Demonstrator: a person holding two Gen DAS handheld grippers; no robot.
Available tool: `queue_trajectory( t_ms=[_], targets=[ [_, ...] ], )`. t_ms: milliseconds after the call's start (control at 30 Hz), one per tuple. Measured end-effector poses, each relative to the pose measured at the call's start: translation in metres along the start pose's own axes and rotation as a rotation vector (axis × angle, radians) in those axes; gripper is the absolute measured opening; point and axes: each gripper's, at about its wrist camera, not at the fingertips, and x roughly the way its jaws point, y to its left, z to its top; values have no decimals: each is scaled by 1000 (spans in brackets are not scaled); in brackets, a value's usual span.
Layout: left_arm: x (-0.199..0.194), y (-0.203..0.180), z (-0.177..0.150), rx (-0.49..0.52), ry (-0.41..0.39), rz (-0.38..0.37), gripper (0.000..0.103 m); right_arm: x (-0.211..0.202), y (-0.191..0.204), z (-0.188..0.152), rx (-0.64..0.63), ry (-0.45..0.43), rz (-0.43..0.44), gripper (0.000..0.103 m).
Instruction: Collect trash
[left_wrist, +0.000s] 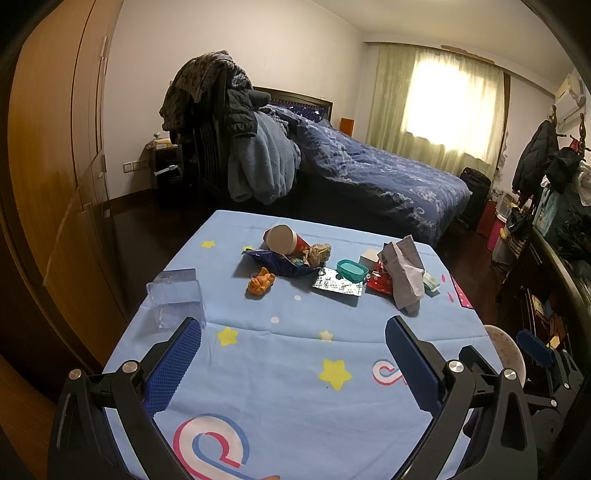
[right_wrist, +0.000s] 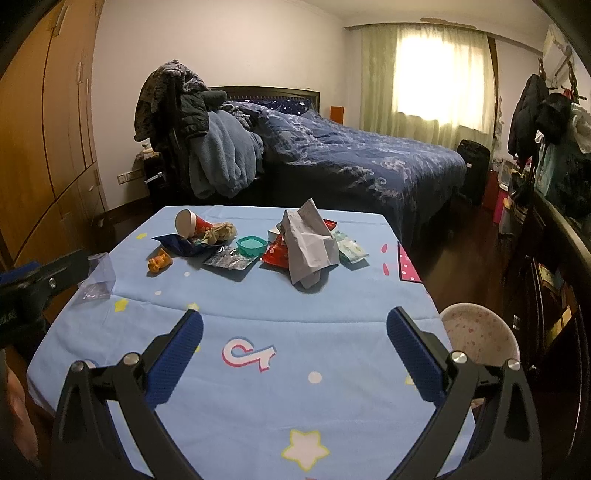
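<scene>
Trash lies on the far half of a table under a light blue cloth (left_wrist: 280, 369). There is a tipped red paper cup (left_wrist: 282, 239), a dark blue wrapper (left_wrist: 275, 263), an orange peel (left_wrist: 261, 281), a silver blister pack (left_wrist: 338, 284), a small teal tub (left_wrist: 351, 269), a red wrapper (left_wrist: 379, 281) and crumpled grey paper (left_wrist: 404, 275). A clear plastic box (left_wrist: 174, 297) stands at the left edge. My left gripper (left_wrist: 293, 328) is open and empty over the near cloth. My right gripper (right_wrist: 294, 321) is open and empty, short of the grey paper (right_wrist: 308, 243).
A white stool (right_wrist: 480, 336) stands at the table's right near corner. A bed with a blue quilt (right_wrist: 351, 158) lies beyond the table. A wooden wardrobe (left_wrist: 55, 155) runs along the left. A dark cabinet and hanging coats (right_wrist: 546, 122) are on the right.
</scene>
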Motion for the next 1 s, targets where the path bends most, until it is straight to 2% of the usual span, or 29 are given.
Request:
queue_trajectory(
  t_ms=[533, 1000],
  targets=[
    [5, -6, -16, -12, 7, 9, 99, 0, -1, -1, 3, 3, 1, 100],
    [7, -4, -16, -18, 13, 7, 99, 3, 0, -2, 4, 7, 0, 100]
  ],
)
